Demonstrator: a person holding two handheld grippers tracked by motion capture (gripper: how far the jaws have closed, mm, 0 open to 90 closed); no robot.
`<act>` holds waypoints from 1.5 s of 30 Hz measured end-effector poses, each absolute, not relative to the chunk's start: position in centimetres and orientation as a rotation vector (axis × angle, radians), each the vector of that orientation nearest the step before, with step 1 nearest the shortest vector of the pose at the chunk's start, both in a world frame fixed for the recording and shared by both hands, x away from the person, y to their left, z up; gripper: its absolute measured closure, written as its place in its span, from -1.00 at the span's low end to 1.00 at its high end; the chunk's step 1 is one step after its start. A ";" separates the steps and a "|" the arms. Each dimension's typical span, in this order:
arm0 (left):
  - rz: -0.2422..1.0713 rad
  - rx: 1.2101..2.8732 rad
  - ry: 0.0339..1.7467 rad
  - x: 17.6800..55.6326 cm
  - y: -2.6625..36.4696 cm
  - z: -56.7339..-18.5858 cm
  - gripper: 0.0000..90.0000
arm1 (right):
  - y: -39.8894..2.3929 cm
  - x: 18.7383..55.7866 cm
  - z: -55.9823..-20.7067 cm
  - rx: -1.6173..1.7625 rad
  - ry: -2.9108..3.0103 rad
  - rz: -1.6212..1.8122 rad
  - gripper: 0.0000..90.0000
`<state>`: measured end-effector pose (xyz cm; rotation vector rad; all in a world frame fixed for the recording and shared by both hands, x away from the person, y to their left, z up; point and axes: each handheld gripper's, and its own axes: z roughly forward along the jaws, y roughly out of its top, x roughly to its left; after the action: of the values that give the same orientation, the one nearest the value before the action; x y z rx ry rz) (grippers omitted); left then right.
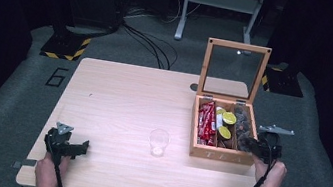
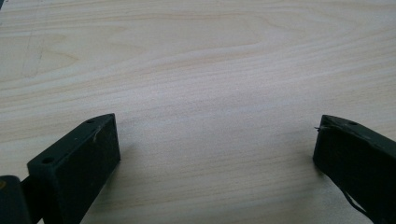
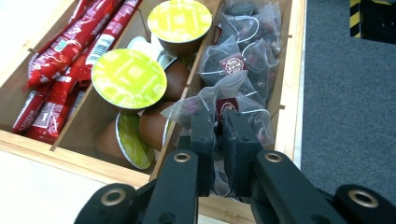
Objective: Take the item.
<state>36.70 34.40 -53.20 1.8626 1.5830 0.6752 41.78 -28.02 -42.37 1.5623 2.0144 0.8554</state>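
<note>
The right hand-held gripper (image 3: 218,122) pinches a translucent mesh tea bag with a maroon tag (image 3: 227,106) in the right compartment of the open wooden tea box (image 3: 290,88). Its tag end points up toward the camera; its long axis cannot be told. The left hand-held gripper (image 2: 217,149) is spread over the pale wooden surface (image 2: 196,70).

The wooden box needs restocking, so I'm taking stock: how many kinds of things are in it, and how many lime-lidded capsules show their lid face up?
Kinds in the wooden box:
Red stick packets: 1 kind
Brown capsules: 1 kind
Mesh tea bags: 1 kind
Total: 3 kinds

Lime lids face up: 2
</note>
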 end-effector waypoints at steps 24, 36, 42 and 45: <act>0.675 1.863 1.583 36.7 34.4 -53.2 -0.99 | -26.6 39.8 -39.3 1.445 1.990 0.964 0.86; 0.675 1.862 1.583 36.7 34.4 -53.2 -0.99 | -24.4 39.0 -38.0 1.352 2.014 1.010 0.86; 0.675 1.862 1.583 36.7 34.4 -53.2 -0.99 | -23.1 38.8 -37.6 1.304 2.037 1.014 0.87; 0.675 1.862 1.583 36.7 34.4 -53.2 -0.99 | -22.7 38.7 -37.5 1.296 2.042 1.023 0.87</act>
<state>36.70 34.40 -53.20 1.8622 1.5831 0.6751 38.73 -22.68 -37.50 1.2959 2.0423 1.0235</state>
